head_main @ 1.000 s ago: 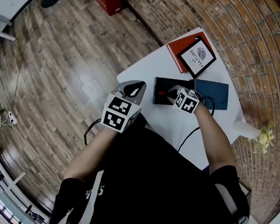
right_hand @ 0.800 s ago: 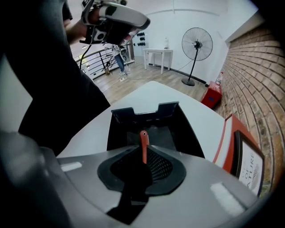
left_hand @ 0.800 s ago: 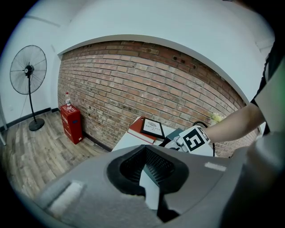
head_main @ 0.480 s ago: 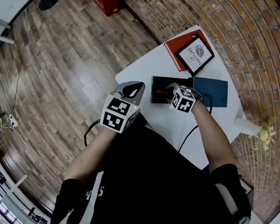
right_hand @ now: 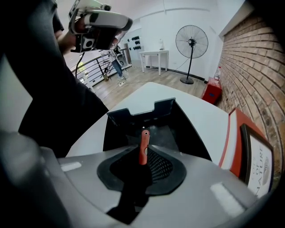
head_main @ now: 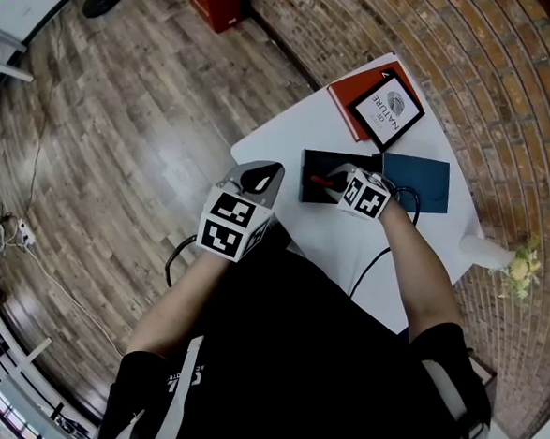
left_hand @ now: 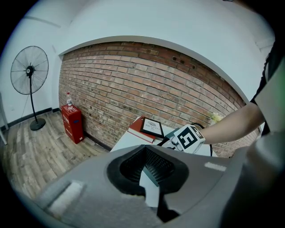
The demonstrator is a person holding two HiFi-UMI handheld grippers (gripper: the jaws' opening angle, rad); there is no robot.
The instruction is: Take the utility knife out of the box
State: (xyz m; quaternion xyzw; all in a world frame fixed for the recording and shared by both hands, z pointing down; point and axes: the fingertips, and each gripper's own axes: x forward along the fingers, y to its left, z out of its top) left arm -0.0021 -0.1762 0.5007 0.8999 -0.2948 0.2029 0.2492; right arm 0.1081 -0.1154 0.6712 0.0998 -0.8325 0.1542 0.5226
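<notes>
An open black box (head_main: 320, 164) lies on the white table (head_main: 275, 148), seen close up as a black box (right_hand: 116, 129) in the right gripper view. A red utility knife (right_hand: 143, 146) stands up between the jaws of my right gripper (right_hand: 142, 156), which are closing on it over the box. In the head view the knife (head_main: 320, 179) shows as a red sliver ahead of the right gripper (head_main: 334, 183). My left gripper (head_main: 264, 176) hovers at the table's near left edge, shut and empty; the left gripper (left_hand: 149, 178) points toward the right hand.
A teal lid (head_main: 418, 181) lies right of the box. A red book (head_main: 352, 90) with a framed print (head_main: 390, 112) sits at the far corner. A pale vase with flowers (head_main: 511, 269) is by the table's right edge. A black cable (head_main: 370, 263) trails off the near edge.
</notes>
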